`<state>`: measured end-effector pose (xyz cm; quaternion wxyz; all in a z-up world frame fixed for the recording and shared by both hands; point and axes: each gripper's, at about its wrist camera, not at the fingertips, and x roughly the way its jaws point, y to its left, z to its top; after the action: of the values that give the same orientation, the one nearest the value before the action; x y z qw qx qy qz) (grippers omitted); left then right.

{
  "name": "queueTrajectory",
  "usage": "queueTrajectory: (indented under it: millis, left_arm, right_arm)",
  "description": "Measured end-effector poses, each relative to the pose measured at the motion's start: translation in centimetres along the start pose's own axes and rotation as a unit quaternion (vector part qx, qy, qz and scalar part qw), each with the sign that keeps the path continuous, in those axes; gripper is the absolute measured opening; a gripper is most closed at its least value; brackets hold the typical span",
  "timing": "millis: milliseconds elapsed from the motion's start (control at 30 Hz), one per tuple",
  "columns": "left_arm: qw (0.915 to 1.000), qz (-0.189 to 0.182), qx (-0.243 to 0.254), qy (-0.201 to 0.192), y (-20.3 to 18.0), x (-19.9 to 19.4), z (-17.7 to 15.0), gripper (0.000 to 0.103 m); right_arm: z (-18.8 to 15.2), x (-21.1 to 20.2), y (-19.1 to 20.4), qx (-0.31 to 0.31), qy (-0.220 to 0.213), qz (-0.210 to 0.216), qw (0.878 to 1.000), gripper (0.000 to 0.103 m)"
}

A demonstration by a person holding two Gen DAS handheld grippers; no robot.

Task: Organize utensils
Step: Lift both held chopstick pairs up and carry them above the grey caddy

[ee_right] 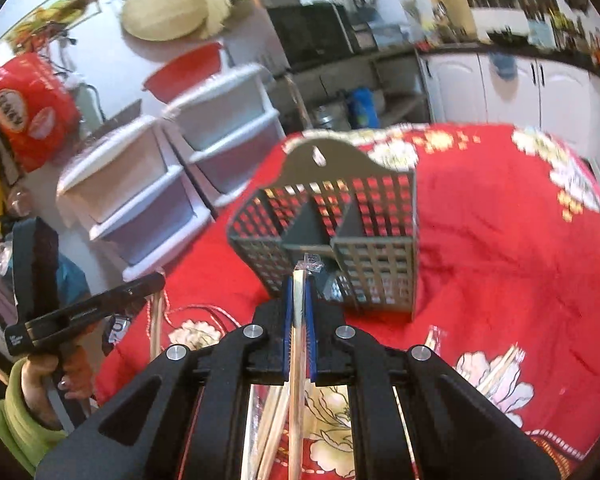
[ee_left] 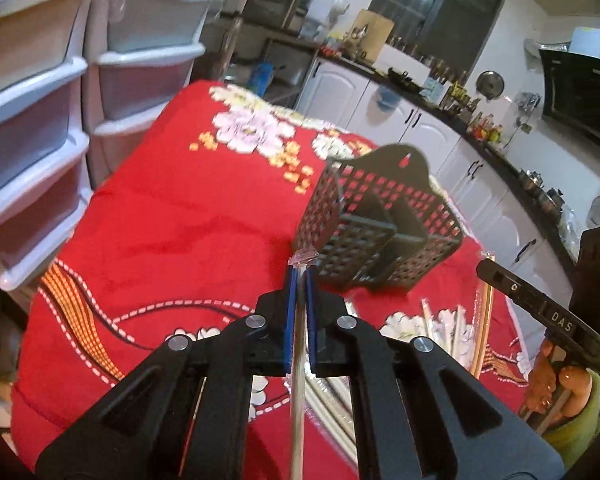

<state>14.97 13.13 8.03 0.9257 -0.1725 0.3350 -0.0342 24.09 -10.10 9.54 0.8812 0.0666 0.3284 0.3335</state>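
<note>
**Chopsticks in both grippers, caddy straight ahead**

Chopsticks are the item here: wrapped pairs in clear plastic sleeves lie loose [ee_right: 496,372] on the near part of the red floral cloth [ee_left: 172,232], below and beside both grippers. The left gripper [ee_left: 300,276] has its blue pads pinched nearly together on one wrapped chopstick pair [ee_left: 298,360], the crinkled sleeve tip poking out past the fingertips. The right gripper [ee_right: 299,280] is clamped just as narrowly on another wrapped pair [ee_right: 298,344], pale wood showing between the pads. Both tips sit close to the dark perforated plastic caddy [ee_right: 332,232], which stands upright on the cloth, its grid walls and solid inner dividers forming several open-topped compartments, with an arched back plate carrying a hanging slot. Plenty of bare cloth stretches to the far side and around the caddy. White plastic drawer units [ee_left: 40,128] stand close beside the worktop's edge. A hand [ee_right: 40,380] in a green sleeve grips the left gripper's handle.
</note>
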Motion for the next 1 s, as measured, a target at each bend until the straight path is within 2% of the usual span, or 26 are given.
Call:
queueTrajectory:
  millis: [200,367,567,733,1000]
  left_arm:
    - [0.9995,-0.009,0.013,-0.029,-1.4,-1.5,1.9,0.001]
    - [0.9979,-0.017,0.023,-0.058,-2.8,-2.5,4.1,0.001]
    - [0.9947,-0.020,0.041,-0.092,-5.0,-3.1,6.9,0.001]
    - [0.9908,-0.019,0.058,-0.121,-6.9,-3.1,9.3,0.001]
    - [0.9829,-0.014,0.079,-0.166,-9.5,-2.9,12.8,0.001]
  right_arm:
    - [1.4,-2.0,0.8,-0.021,-0.045,0.005,0.999,0.006]
    - [3.1,-3.6,1.4,-0.045,-0.095,-0.007,0.994,0.006]
    - [5.4,-4.0,0.9,-0.059,-0.149,-0.019,0.987,0.006]
    - [7.7,-4.0,0.8,-0.079,-0.201,-0.032,0.976,0.006]
    - [10.9,-3.2,0.7,-0.098,-0.245,-0.039,0.964,0.006]
